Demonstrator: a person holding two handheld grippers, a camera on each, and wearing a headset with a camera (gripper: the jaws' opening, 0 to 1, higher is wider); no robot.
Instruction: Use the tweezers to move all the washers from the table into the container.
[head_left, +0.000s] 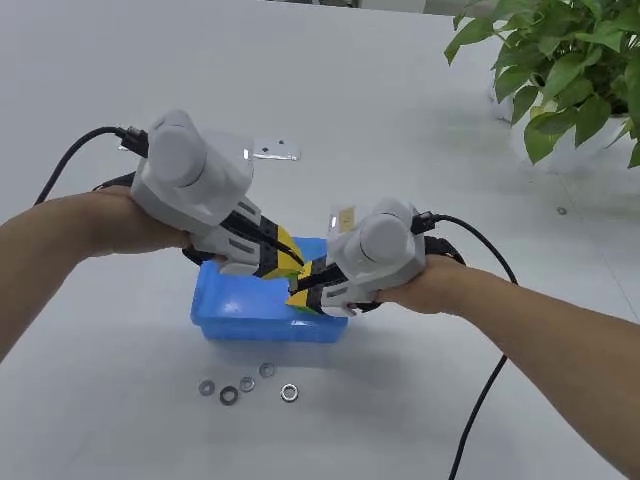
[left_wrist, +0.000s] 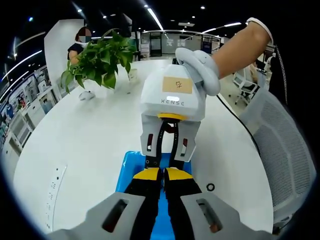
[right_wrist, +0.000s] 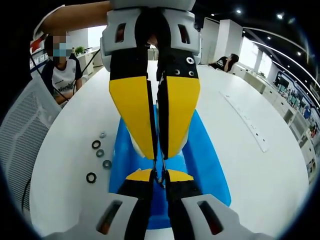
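The left gripper (head_left: 297, 268) and right gripper (head_left: 296, 294) pinch narrow on thin tweezers (right_wrist: 159, 172) over the container (head_left: 225, 305). The washers (head_left: 248, 385) look light, hard, slippery; nip each by its rim.

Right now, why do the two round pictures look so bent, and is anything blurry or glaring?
Head view: even, soft light, a faint shadow under the blue container, washers sharp. Left gripper view: the fisheye lens curves the table, and ceiling lights streak bright. Right gripper view: same bending; the left gripper looms oversized because it is so close.
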